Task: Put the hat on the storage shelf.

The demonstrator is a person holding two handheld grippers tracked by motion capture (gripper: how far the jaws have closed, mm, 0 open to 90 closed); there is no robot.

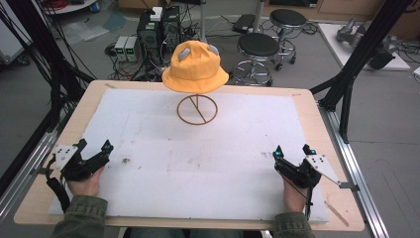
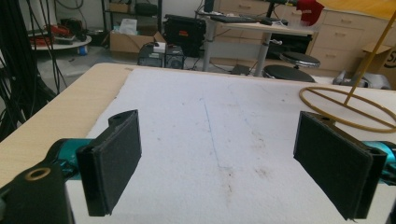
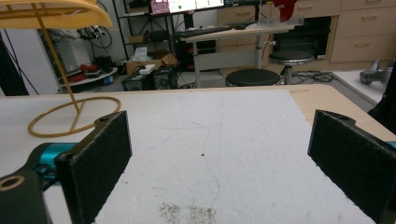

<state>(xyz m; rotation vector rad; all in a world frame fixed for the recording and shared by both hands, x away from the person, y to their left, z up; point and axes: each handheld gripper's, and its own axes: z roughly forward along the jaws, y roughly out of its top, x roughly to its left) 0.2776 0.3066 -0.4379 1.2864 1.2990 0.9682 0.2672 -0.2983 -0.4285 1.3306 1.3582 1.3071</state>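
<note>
So both grippers sit at the near edge of the surface (image 1: 307, 106), well apart. Left gripper (image 1: 94, 148) has its fingers (image 2: 114, 163) spread wide, nothing between them. The yellow hat (image 1: 195, 69) perches on a wire stand (image 1: 197, 109) at the far middle, ahead of both, about equally far. Right gripper (image 1: 292, 149) is wide and empty too. No containers around.

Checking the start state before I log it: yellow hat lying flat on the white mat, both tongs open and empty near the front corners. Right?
Not quite. The yellow hat isn't lying on the white mat; it sits on top of a wire stand, as the high view shows. The rest holds: left tongs and right tongs are open and empty near the front corners.
</note>
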